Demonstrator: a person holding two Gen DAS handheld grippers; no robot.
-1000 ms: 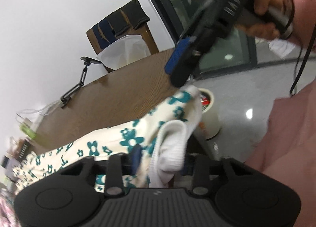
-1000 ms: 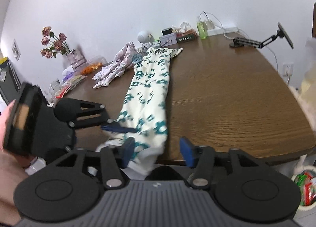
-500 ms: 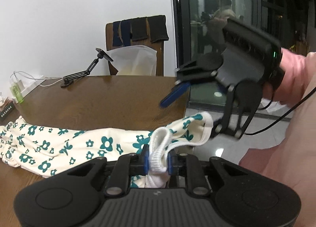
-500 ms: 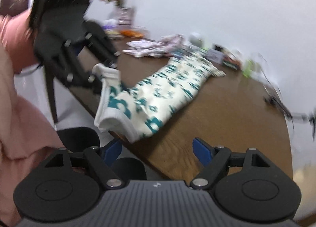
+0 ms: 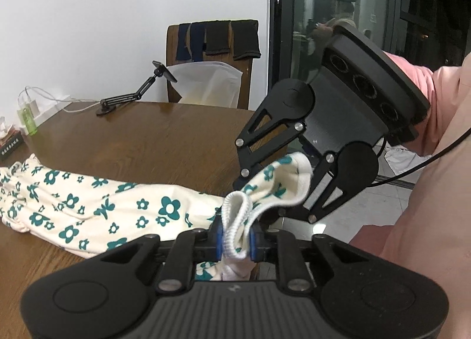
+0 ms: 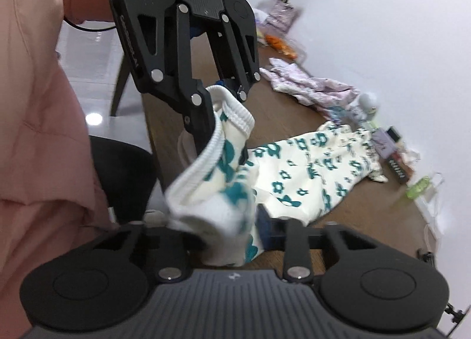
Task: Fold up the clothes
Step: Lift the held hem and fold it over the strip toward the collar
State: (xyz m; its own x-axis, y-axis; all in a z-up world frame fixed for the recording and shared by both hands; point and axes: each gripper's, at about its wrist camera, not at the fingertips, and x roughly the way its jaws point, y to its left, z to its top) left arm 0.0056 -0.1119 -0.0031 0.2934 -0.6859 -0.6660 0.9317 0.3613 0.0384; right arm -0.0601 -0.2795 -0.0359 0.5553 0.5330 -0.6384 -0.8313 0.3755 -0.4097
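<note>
**Both tongs on waistband**

Left tongs (image 5: 234, 243) pinch the ribbed waistband (image 5: 235, 209); my right tongs (image 6: 223, 228) have cloth between the fingers, closure unclear. Trousers (image 5: 97, 206) stretch along the table (image 5: 164, 144), waist end lifted. Soft, light, floppy; hold the thick rib corners. No containers visible holding anything.

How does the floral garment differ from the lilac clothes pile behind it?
The floral garment is cream with teal flowers, stretched out long; the lilac pile is pale purple and crumpled. The floral garment's ribbed end is lifted, shut in the left gripper; the lilac pile lies untouched. Both are on the wooden table.
</note>
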